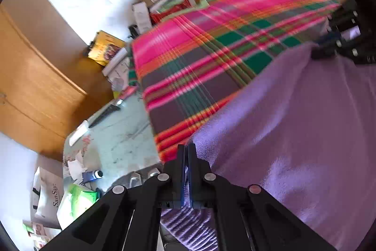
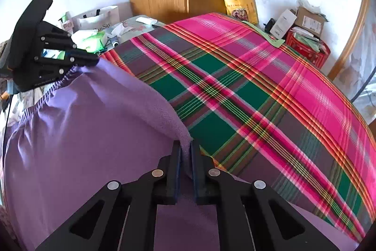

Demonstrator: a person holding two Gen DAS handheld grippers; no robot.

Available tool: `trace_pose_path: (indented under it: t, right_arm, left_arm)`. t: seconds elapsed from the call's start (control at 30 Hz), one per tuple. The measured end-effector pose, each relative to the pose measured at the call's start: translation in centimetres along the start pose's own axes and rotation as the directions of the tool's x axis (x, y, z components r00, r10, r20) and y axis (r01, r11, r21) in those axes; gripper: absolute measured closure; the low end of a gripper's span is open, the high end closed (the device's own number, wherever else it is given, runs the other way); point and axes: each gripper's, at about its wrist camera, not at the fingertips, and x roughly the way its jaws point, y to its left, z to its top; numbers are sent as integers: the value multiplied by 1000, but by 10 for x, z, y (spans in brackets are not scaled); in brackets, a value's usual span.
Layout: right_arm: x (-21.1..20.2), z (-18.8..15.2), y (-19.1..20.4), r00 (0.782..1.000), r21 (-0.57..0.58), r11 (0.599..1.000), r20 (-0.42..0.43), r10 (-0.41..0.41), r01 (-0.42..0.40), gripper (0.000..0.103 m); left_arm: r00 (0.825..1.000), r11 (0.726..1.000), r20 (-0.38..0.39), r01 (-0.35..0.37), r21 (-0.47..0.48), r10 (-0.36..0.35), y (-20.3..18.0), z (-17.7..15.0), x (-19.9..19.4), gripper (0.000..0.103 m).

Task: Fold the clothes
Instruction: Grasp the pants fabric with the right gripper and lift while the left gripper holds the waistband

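- The left gripper (image 1: 187, 152) is pinching one corner of the purple garment (image 1: 293, 133), fingers nearly closed on the cloth.
- The garment is hanging stretched between both grippers, over the plaid blanket (image 2: 270, 86).
- The right gripper (image 2: 186, 149) is clamping the opposite edge, fingers narrowly parted around the fabric.

Bright, even daylight in both views; no hard shadows. Left wrist view motion-blurred across the plaid bedspread (image 1: 211, 58); right wrist view sharp. Fisheye bending and black vignette at edges.
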Motion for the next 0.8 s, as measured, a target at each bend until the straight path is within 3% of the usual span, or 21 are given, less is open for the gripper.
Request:
trace_pose_path:
  t: [0.4,0.8]
  right_arm:
    - [-40,-6,27,994,0,998,88,-57,57,96]
    - [-106,-27,85,981,-38,995,177,-79,87,96]
  left_arm:
    - [996,998,69,-59,-37,61,2,-5,-38,101]
    - [985,994,140,-91,-67,100,-6,-29,-96,101]
